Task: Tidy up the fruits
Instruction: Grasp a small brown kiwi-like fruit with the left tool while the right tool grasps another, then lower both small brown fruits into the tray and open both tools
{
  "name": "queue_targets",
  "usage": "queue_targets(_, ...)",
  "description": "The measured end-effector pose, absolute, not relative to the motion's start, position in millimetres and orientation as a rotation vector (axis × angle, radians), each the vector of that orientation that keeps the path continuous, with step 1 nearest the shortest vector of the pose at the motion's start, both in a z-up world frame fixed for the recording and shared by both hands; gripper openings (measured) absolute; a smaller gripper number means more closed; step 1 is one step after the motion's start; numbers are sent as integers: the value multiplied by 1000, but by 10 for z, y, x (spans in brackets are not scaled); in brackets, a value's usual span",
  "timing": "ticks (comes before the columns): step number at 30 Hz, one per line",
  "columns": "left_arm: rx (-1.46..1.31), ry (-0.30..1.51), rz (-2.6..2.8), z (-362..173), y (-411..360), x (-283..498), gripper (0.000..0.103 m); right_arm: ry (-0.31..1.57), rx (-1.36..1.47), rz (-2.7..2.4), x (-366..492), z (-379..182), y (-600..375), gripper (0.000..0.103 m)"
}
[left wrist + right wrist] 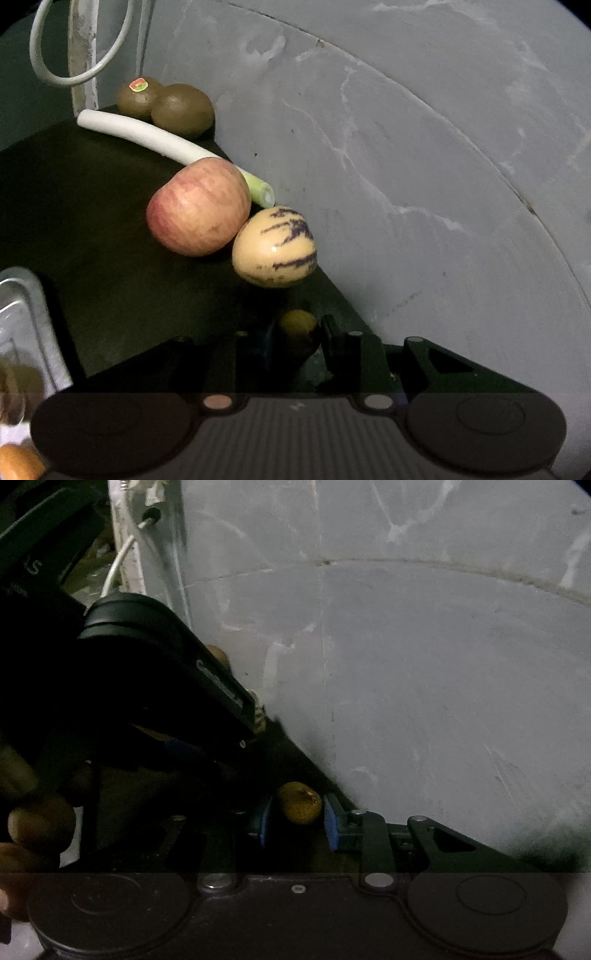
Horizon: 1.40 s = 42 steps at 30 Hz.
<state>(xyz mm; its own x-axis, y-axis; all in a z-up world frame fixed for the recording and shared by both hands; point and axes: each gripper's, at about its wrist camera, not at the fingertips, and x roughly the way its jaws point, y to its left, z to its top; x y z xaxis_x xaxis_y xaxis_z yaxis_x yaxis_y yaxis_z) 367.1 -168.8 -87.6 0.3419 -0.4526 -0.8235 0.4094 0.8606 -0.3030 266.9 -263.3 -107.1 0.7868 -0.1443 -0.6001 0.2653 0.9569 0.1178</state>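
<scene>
Left gripper (299,343): jaws nearly shut, clamped on a small round yellow-brown fruit (298,325). Dark in there, fruit type unclear. Gripper tilted down over a dark matte tabletop (92,206).

Right gripper (297,819): blue pads (332,823) closed in on a small brownish-yellow fuzzy fruit (300,802), looks like a kiwi. Both pads appear to touch it, left one partly in shadow.

Outward, left wrist view:
- round cream-yellow fruit with purple streaks (275,246) just past the fingertips, near the table edge by the grey plastered wall (406,166)
- red-yellow streaked apple (199,206) touching the striped fruit on its left
- long white stalk with pale green cut end (147,138), leek-like, running behind the apple, green end sticking out beside it
- two brown kiwis (166,103) at the far corner, touching each other, just behind the stalk; the back one has a red-green sticker (138,85)
- looped white cable (79,55) hanging above the corner
- shiny metal tray rim (26,295) at left edge, contents blurred
- something orange (18,461) bottom left, can't identify

Right wrist view: the other black handheld gripper body (166,672) crosses the left side, a person's fingers (40,823) wrapped around its handle. Same grey wall fills the rest.
</scene>
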Motion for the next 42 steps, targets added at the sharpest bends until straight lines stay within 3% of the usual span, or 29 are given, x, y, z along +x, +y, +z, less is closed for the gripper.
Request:
queue_targets(26, -268, 982, -395, -201, -98, 2169, 28, 644, 90, 0, 1567, -509, -1829, 31)
queue_targets(42, -376, 1000, -166, -544, 817, 1672, 28, 751, 19, 225, 1624, -529, -1117, 31)
